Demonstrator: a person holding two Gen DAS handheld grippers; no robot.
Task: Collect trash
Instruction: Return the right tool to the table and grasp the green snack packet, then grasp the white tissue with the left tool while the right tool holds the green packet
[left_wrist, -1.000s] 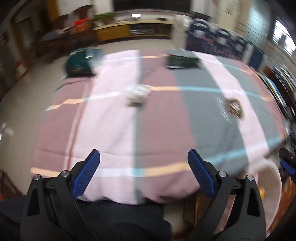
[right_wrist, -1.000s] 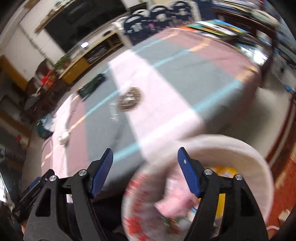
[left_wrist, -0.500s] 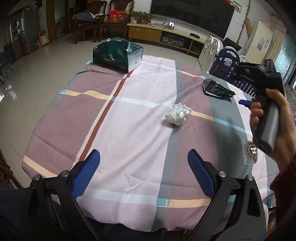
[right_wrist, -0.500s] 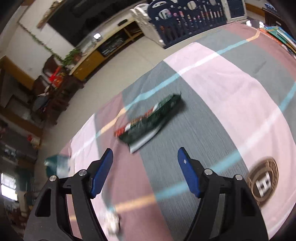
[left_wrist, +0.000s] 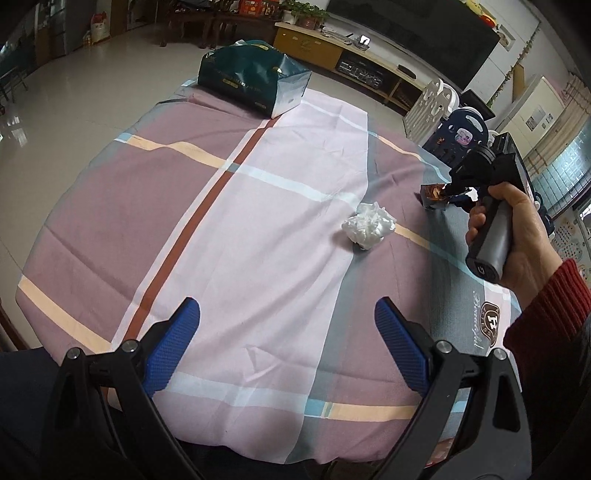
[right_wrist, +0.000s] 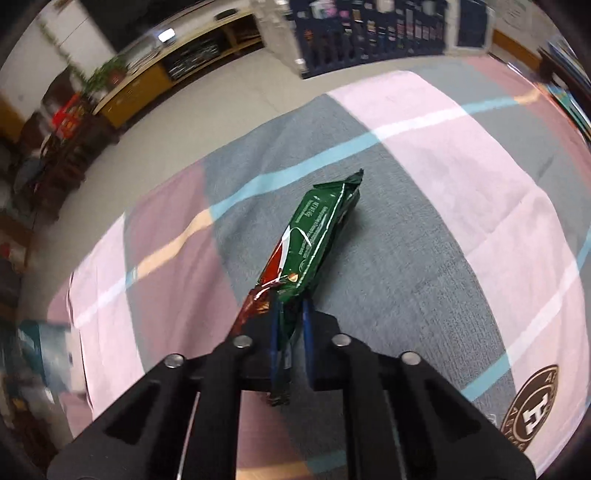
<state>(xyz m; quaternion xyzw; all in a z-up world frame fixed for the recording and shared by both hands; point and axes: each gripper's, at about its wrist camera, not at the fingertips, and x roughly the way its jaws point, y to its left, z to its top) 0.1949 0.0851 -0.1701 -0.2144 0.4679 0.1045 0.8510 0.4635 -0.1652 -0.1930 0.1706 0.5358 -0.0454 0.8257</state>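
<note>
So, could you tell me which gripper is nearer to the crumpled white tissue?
Right. The right gripper, shut on the green wrapper, is just beyond the crumpled white tissue; the left gripper hangs open, farther back.

- left gripper (left_wrist: 287, 339): jaws wide apart, nothing between the blue pads, pitched down toward the table
- right gripper (right_wrist: 290, 334): jaws clamped tight on the end of the green wrapper (right_wrist: 317, 236), pads nearly meeting, pitched steeply down
- right hand (left_wrist: 517, 236): fist around the right gripper's grey handle, red knit sleeve (left_wrist: 550, 332) at the wrist
</note>
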